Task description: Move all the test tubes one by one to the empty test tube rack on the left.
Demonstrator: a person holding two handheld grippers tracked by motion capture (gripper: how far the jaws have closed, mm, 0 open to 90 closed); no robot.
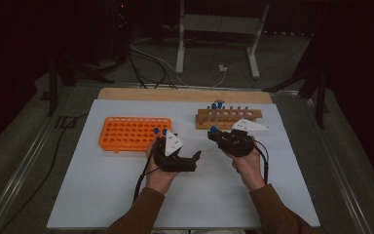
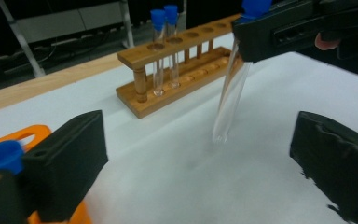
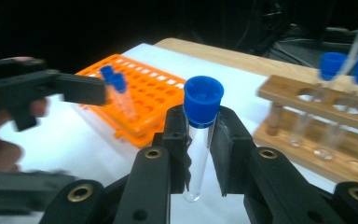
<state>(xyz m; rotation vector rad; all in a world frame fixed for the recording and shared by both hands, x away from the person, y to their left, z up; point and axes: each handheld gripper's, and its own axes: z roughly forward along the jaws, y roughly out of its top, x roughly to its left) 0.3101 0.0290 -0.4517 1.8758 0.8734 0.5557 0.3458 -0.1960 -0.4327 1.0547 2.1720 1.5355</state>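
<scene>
My right gripper is shut on a clear test tube just below its blue cap, and holds it upright above the white mat. From above, that right gripper is in front of the wooden rack. My left gripper stands open beside it, with nothing between its jaws. In the left gripper view, the held tube hangs tilted beyond the wide-apart fingers. Two blue-capped tubes stand at the wooden rack's left end. Two more tubes stand in the orange rack.
The orange rack lies at the mat's left, the wooden rack at the back right. The white mat covers the table, with a wooden strip along its far edge. Cables and a stand's legs lie on the floor beyond.
</scene>
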